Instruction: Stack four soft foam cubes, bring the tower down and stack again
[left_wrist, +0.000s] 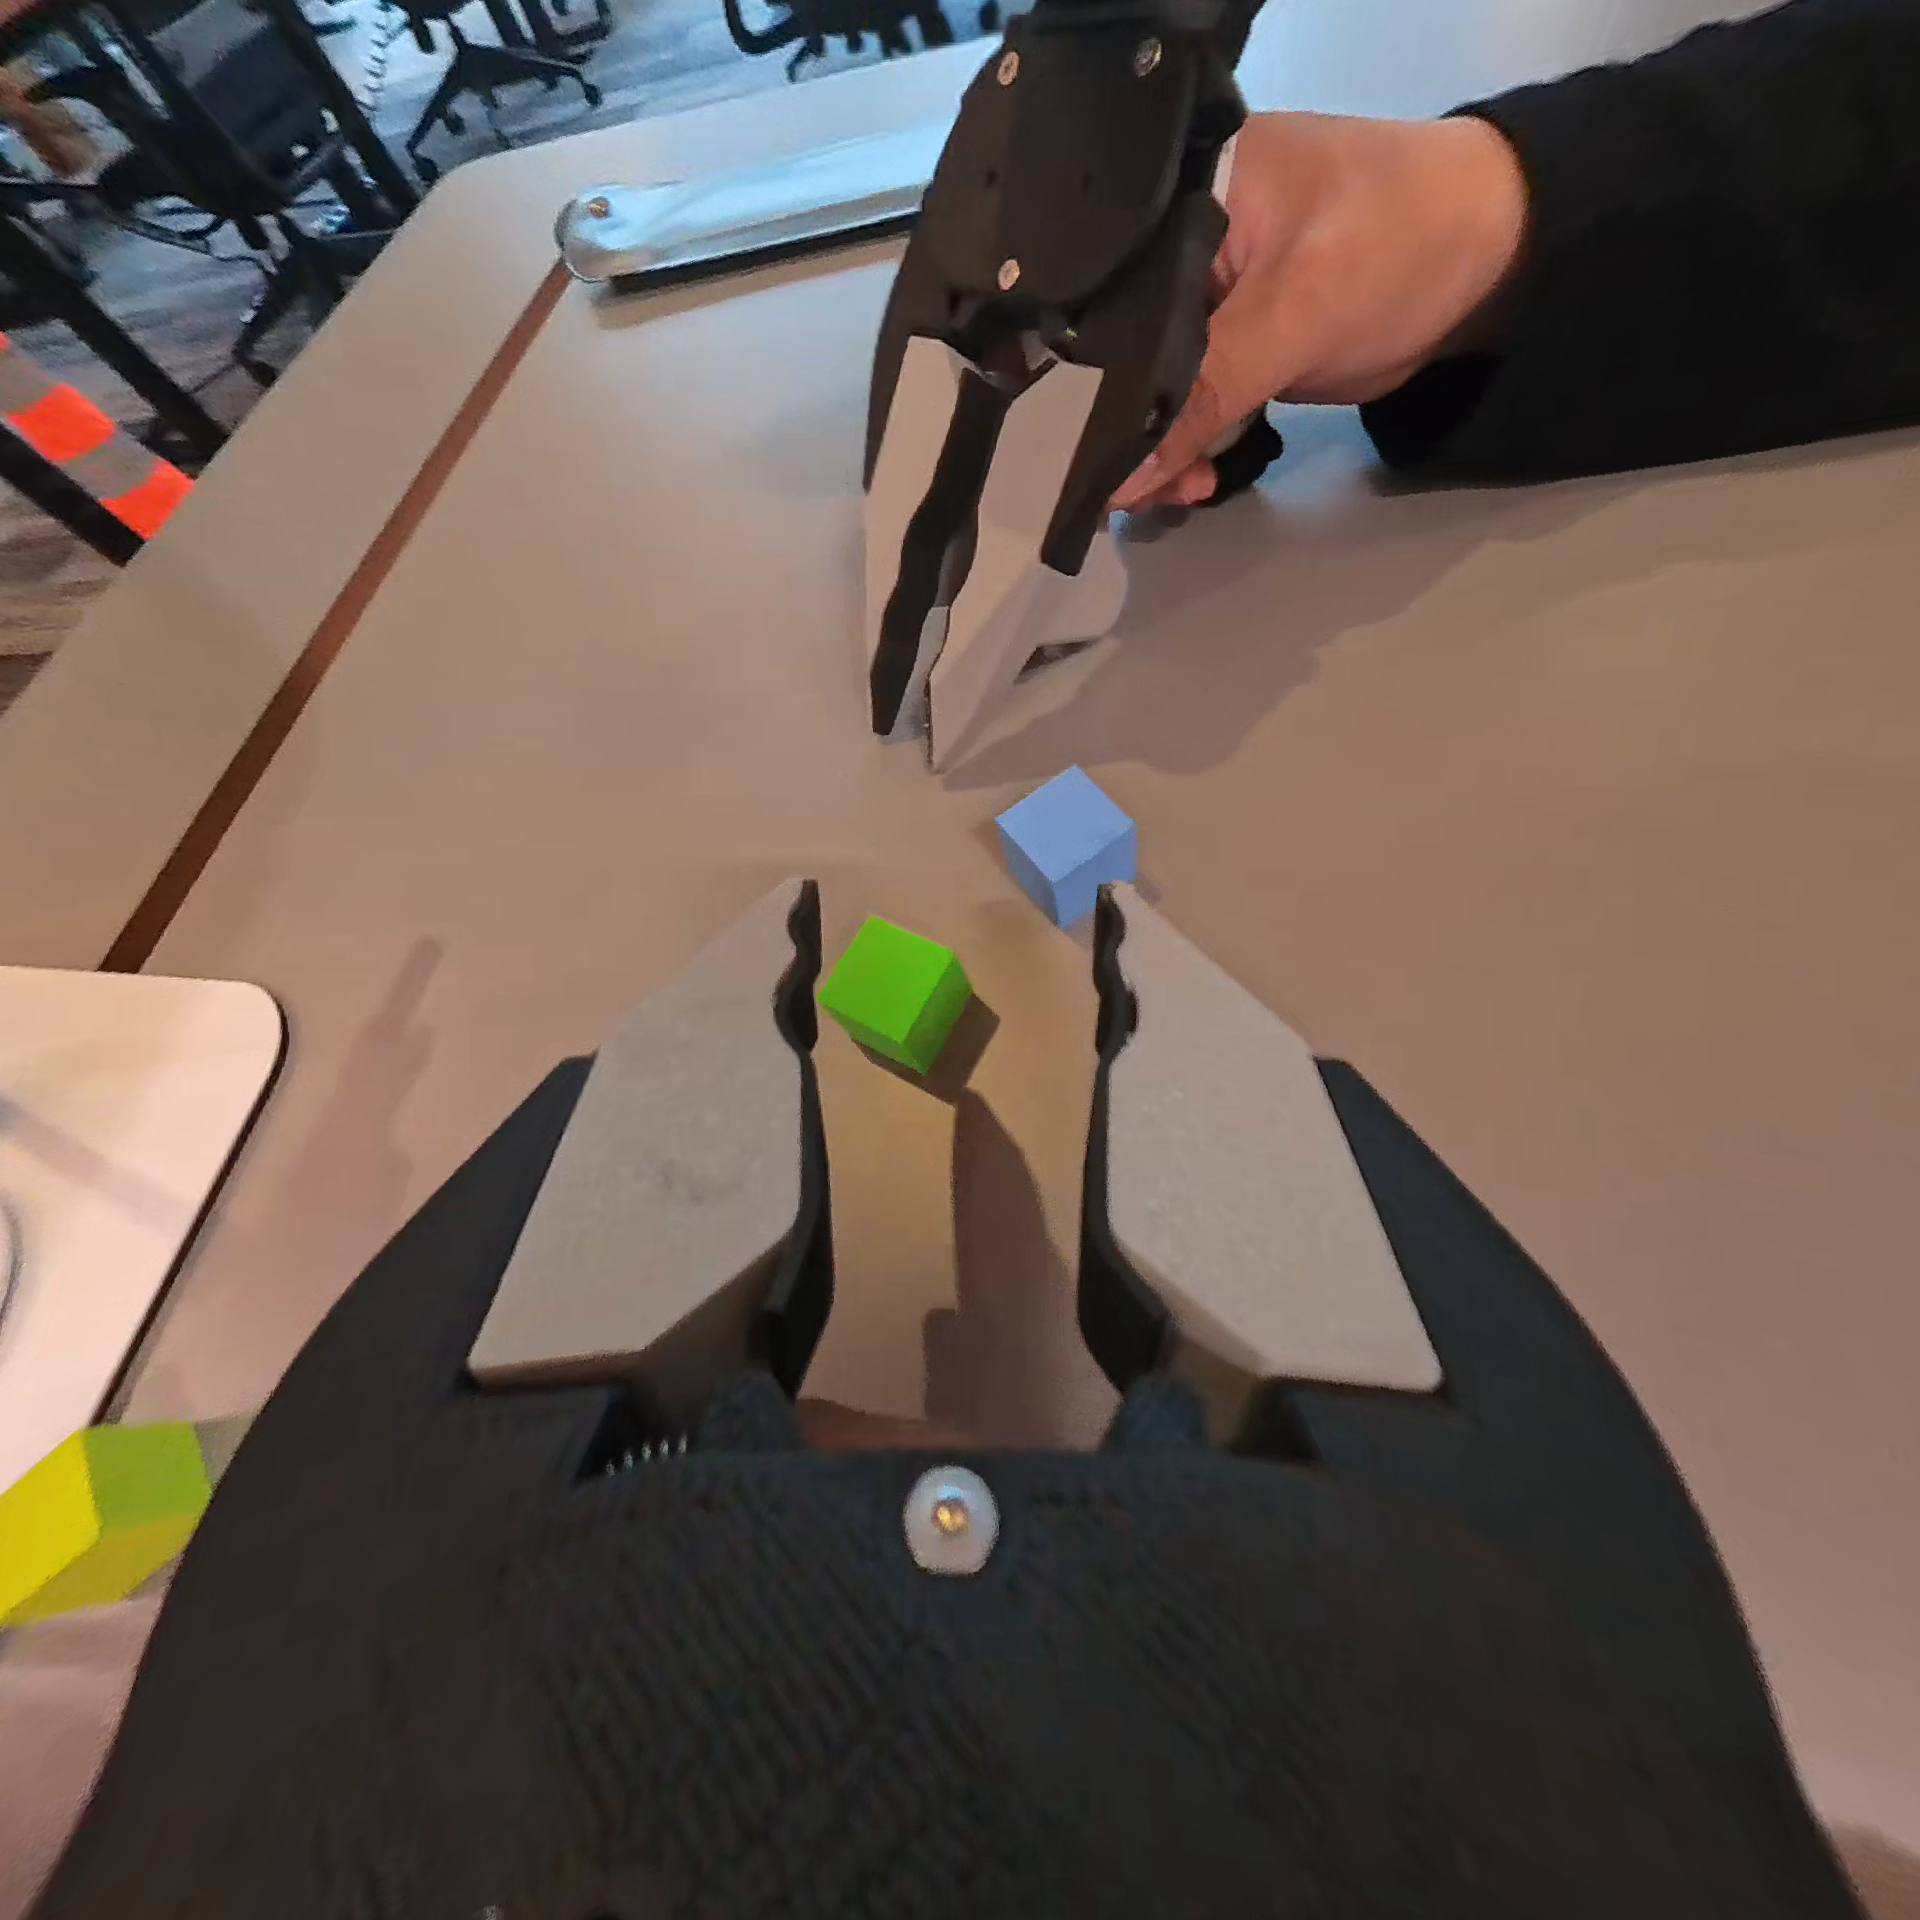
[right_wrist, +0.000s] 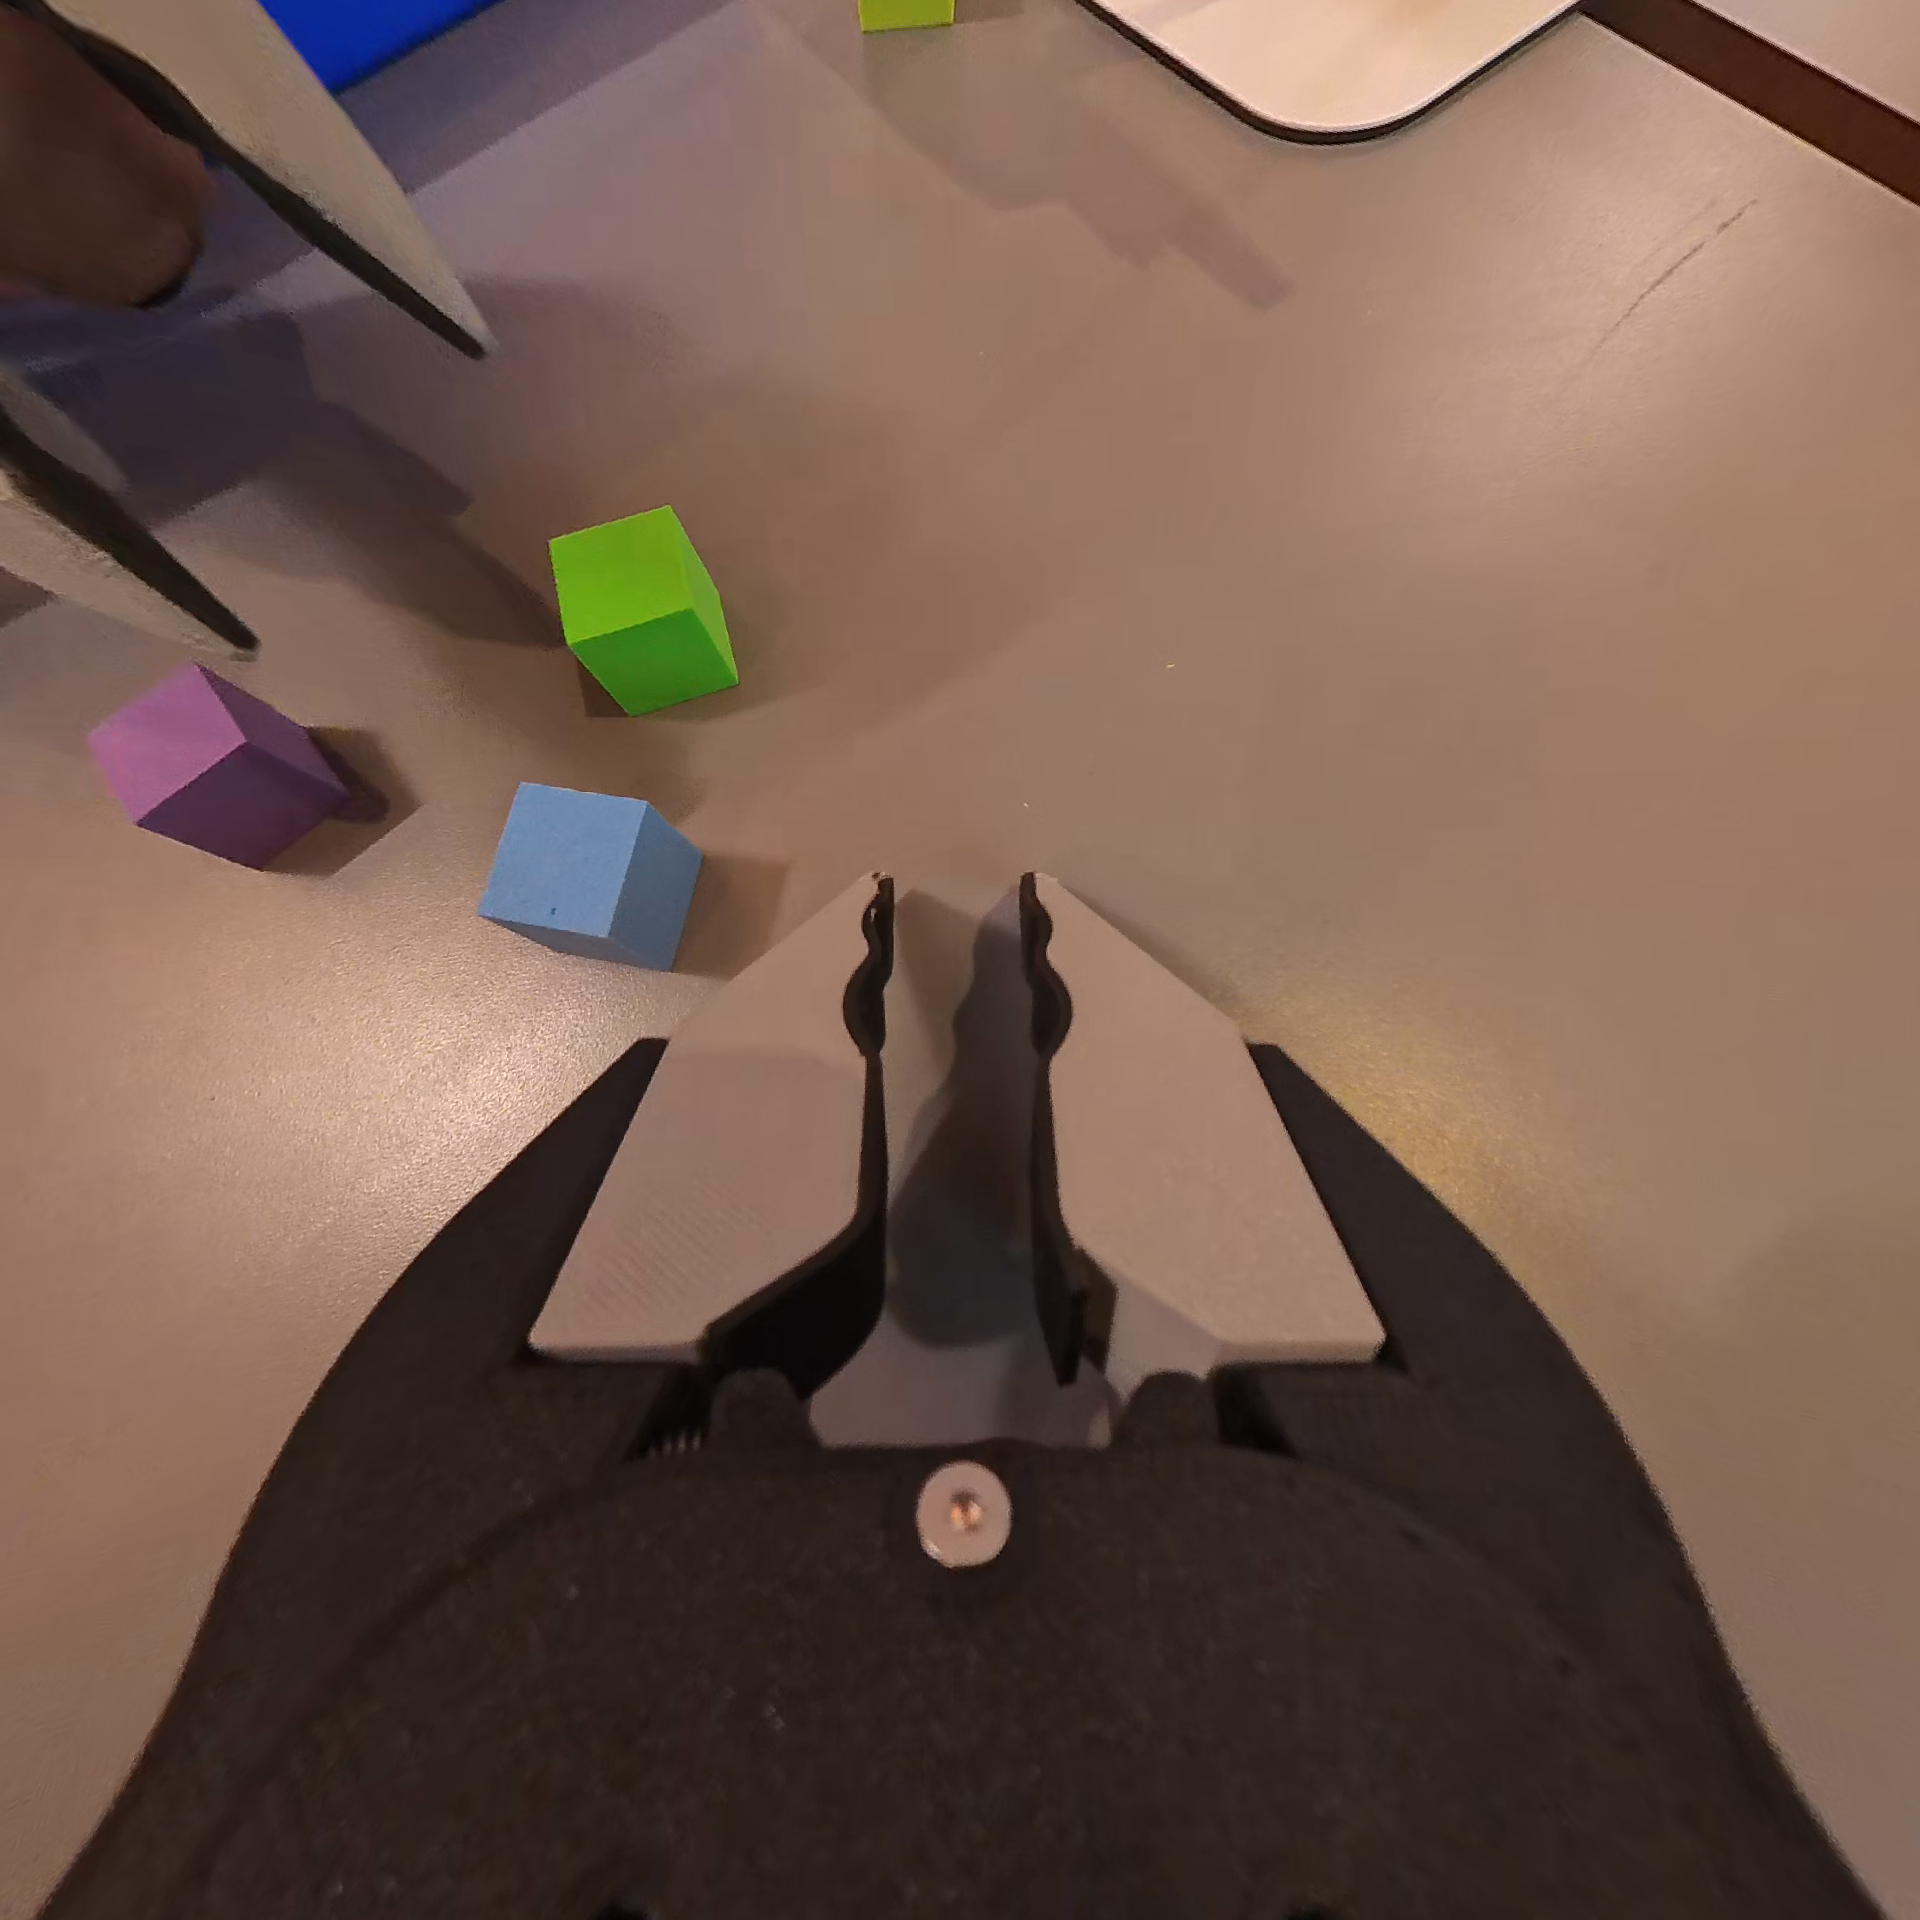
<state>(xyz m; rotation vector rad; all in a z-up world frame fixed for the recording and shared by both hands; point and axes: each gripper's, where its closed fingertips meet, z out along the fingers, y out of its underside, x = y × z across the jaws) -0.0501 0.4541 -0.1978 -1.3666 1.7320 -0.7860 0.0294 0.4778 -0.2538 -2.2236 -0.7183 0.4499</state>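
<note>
My left gripper (left_wrist: 956, 904) is open and empty. A green cube (left_wrist: 899, 992) lies on the grey table in the gap between its fingers, closer to the left one, and untouched. A light blue cube (left_wrist: 1065, 842) sits just beyond the right fingertip. My right gripper (right_wrist: 954, 883) is open a little and empty; it points down at the table beyond the blue cube (left_wrist: 987, 686). In the right wrist view the green cube (right_wrist: 644, 613), light blue cube (right_wrist: 592, 873) and a purple cube (right_wrist: 213, 764) lie apart, with the left gripper (right_wrist: 364, 494) above them.
A yellow-green cube (left_wrist: 94, 1507) lies near the white board (left_wrist: 114, 1143) at the left; it also shows at the top of the right wrist view (right_wrist: 904, 10). A metal bar (left_wrist: 727, 218) lies at the table's back. A hand (left_wrist: 1351, 260) holds the right gripper. About 11 centimetres separates my left fingertips from my right.
</note>
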